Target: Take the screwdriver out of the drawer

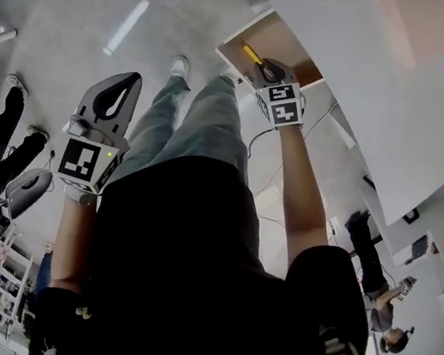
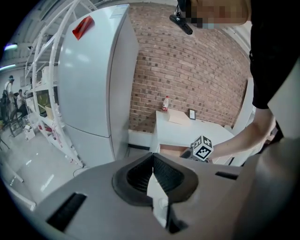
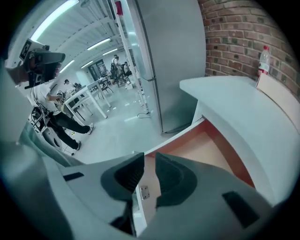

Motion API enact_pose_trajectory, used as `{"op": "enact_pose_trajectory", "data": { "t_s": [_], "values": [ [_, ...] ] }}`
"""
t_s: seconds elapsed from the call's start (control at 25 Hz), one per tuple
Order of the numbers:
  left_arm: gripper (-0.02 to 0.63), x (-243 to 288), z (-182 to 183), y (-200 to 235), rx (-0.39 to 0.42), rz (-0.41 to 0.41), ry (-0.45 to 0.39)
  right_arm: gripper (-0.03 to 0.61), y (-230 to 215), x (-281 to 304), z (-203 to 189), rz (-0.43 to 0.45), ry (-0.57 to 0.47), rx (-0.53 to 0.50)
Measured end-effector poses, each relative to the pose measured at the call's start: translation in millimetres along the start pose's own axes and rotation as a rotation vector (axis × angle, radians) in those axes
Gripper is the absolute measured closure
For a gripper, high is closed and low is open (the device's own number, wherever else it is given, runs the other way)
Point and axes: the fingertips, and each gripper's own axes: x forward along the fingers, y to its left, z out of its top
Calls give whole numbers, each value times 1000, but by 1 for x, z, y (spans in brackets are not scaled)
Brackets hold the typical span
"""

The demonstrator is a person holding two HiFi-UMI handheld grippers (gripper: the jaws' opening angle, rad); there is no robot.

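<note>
A yellow-handled screwdriver [image 1: 252, 54] lies in the open drawer [image 1: 292, 48] of a white desk [image 1: 373, 80]. My right gripper [image 1: 266, 72] is at the drawer's front edge, just beside the screwdriver. In the right gripper view its jaws [image 3: 146, 157] stand a narrow gap apart astride the white drawer front [image 3: 138, 197], closed on it; the screwdriver is hidden there. My left gripper [image 1: 130, 80] hangs low beside my left leg, away from the desk, shut and empty [image 2: 153, 157]. It looks toward the desk and the right gripper's marker cube [image 2: 202, 147].
A tall grey fridge [image 2: 93, 84] stands left of the desk against a brick wall [image 2: 201, 61]. A bottle [image 3: 265, 58] and a small picture frame [image 2: 192, 114] sit on the desk top. A cable [image 1: 258, 140] trails on the floor. Other people and tables stand farther off.
</note>
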Motion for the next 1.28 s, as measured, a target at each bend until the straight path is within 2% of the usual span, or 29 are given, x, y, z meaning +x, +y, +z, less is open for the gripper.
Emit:
{"op": "enact_pose_trajectory", "data": {
  "t_s": [0.12,0.4,0.68,0.88,1.28],
  "values": [
    [609,5,-19,4,-9,19,34,495,-13,34,-21,10,55,-7],
    [609,9,-67,14,-106,79,128,495,-27,105,-64,60,179,-52],
    [609,26,-99,22,-140,90,168,498,-40,161,-104,70,283,-62],
    [609,33,-113,23,-161,95,196,499,-47,188,-127,79,346,-83],
    [609,31,-139,29,-179,104,257,489,-47,216,-144,119,420,-115]
  ]
}}
